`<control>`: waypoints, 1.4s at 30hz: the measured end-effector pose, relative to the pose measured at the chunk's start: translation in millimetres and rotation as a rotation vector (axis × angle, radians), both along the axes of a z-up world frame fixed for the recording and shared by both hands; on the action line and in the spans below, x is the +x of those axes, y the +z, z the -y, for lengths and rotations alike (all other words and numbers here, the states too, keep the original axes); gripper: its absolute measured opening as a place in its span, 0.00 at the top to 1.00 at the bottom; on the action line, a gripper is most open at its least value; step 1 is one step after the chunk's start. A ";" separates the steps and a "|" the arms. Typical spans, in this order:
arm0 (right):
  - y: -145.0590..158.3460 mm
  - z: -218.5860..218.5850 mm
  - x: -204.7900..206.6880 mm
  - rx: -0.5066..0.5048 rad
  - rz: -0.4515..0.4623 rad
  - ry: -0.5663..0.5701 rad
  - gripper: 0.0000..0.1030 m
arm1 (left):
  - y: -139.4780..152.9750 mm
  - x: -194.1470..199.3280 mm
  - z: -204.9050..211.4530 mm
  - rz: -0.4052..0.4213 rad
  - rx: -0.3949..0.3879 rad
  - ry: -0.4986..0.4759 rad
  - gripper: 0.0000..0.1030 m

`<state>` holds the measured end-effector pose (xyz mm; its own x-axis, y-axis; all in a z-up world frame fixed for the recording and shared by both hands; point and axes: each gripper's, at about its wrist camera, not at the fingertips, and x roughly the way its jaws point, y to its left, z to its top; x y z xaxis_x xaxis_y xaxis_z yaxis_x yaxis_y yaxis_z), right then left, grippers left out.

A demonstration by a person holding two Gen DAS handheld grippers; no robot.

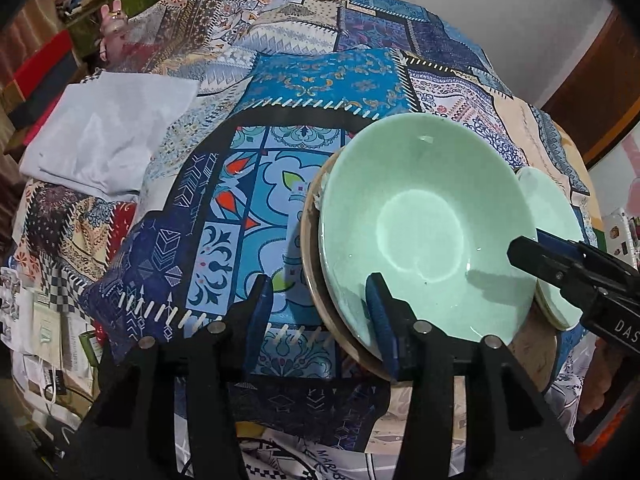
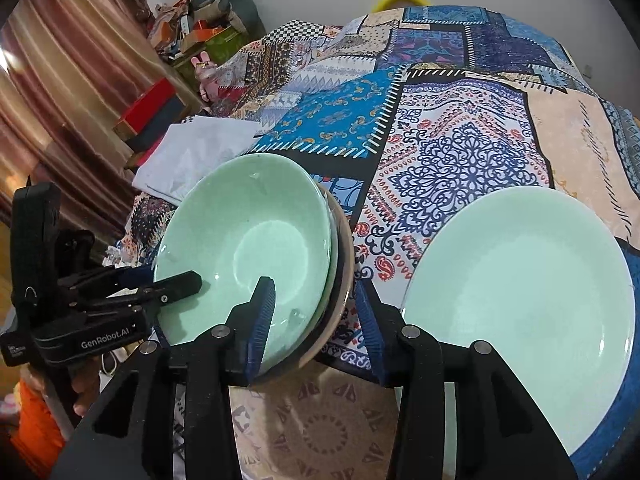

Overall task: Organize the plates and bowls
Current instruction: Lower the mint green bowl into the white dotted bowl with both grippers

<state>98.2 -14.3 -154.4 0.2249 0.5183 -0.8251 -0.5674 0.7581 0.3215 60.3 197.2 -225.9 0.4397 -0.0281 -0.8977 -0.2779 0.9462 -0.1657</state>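
Pale green glazed bowl nested on a stack with a brown-rimmed dish beneath, on the patchwork-covered table — left gripper and right gripper straddling opposite rims, jaws released, likely just set down. Flat green plate just beside — separate pile.

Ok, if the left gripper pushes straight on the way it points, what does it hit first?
Most likely the rim of the green bowl: the left gripper straddles the stack's near edge, one finger inside the bowl, the other outside over the patchwork cloth. Depth is uncertain.
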 end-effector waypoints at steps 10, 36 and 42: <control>-17.8 -12.5 7.0 -0.014 -0.050 0.013 0.60 | -17.2 12.1 3.2 -0.025 -0.076 -0.030 0.50; -19.9 -11.8 8.8 -0.035 -0.036 -0.017 0.66 | -8.5 13.7 13.0 0.035 -0.071 -0.033 0.61; -13.3 -5.8 8.7 -0.029 -0.020 -0.038 0.67 | -3.3 14.9 16.9 0.048 -0.084 -0.040 0.62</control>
